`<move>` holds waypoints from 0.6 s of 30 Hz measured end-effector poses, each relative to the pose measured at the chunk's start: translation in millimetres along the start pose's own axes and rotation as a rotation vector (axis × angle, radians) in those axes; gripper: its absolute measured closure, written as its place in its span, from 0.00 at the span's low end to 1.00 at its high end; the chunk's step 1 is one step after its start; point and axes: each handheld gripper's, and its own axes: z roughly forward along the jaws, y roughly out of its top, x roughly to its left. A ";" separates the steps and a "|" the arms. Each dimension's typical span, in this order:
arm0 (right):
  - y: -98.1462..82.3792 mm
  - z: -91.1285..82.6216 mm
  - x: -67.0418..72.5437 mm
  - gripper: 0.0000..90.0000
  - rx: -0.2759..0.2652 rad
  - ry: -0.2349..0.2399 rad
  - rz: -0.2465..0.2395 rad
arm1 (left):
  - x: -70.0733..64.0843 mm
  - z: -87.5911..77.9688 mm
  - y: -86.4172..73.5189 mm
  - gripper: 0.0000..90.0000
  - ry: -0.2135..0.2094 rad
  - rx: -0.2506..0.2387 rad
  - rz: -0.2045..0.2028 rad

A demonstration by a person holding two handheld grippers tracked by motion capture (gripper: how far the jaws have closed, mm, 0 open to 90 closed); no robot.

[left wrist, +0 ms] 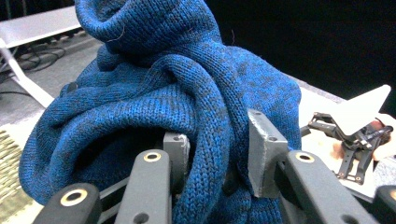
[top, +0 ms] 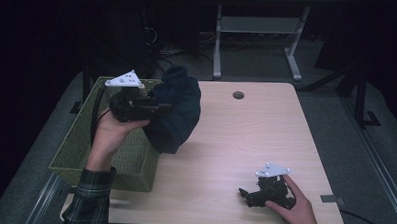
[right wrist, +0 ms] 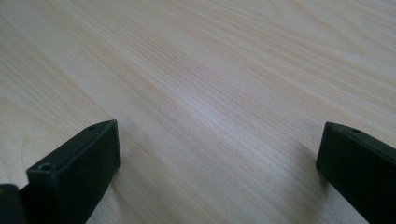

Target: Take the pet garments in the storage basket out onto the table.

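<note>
Basket [top: 80, 153] at table's [top: 266, 129] left edge, sweater [top: 176, 111] over its right rim, right tongs [top: 246, 193] near front.

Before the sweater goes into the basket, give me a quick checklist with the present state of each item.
1. Left tool gripping the blue sweater: ok, a thick fold is pinched between its jaws.
2. Sweater lifted off the table: cannot tell, its lower end hangs close to the tabletop beside the basket.
3. Green basket within reach: ok, it sits at the table's left edge, next to the sweater.
4. Room inside the basket: cannot tell, the hand and sweater hide part of it.
5. Right tool out of the way: ok, open and low over the table's near right corner.
</note>
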 end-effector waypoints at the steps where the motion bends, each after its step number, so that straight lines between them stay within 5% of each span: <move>1: 0.0 0.0 0.0 0.00 0.000 0.000 0.000 | -1.4 2.7 0.6 0.72 -0.008 -0.003 0.001; 18: 0.0 0.0 0.1 0.00 0.000 0.000 0.001 | -23.7 55.0 7.0 0.72 -0.091 0.024 0.023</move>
